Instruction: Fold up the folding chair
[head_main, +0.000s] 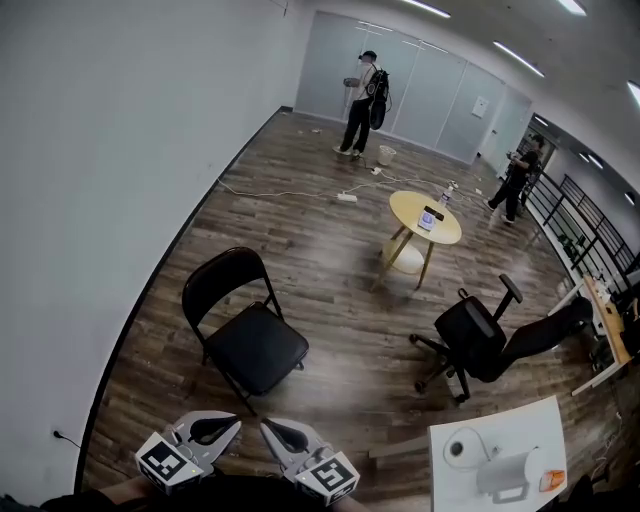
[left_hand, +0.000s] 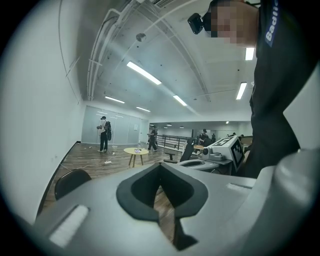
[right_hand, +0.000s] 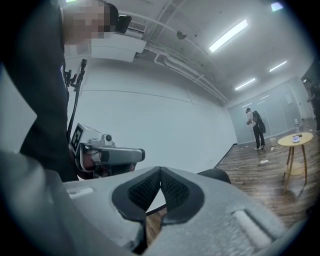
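Left gripper (head_main: 225, 427) and right gripper (head_main: 275, 430): 2 units, hand-held, both with jaws closed together and nothing between them.

Head view
- Grippers sit side by side at the bottom edge of the picture, tips angled toward each other, well apart from the chair.
- Folding chair (head_main: 245, 330): black, fully open with the seat down. It stands on the wooden floor (head_main: 330, 290) near the floor's left edge, along the wall, just ahead of the grippers.
- Office chair (head_main: 480, 340): reclined, toward the floor's right side, clear of the folding chair.
- Round table (head_main: 425, 215): mid-floor, further off.

Left gripper view
- Left gripper (left_hand: 160, 167): pads meet, nothing held.
- Folding chair (left_hand: 72, 181): curve of the backrest shows low at left, beyond the jaws.

Right gripper view
- Right gripper (right_hand: 160, 172): ribbed pads pressed together, empty.
- Dark rounded edge (right_hand: 215, 175) behind the jaws, probably the chair's backrest.

Hazards, as judged
- Closed jaws cannot take the frame and must open before contact, or they will only shove the chair.
- Thin round tubing may slip or twist in a two-pad grip.
- The light chair may skid or tip on smooth boards if the seat is lifted while the back is unsteadied.
- Jaw tips may get pinched as the seat closes against the back.
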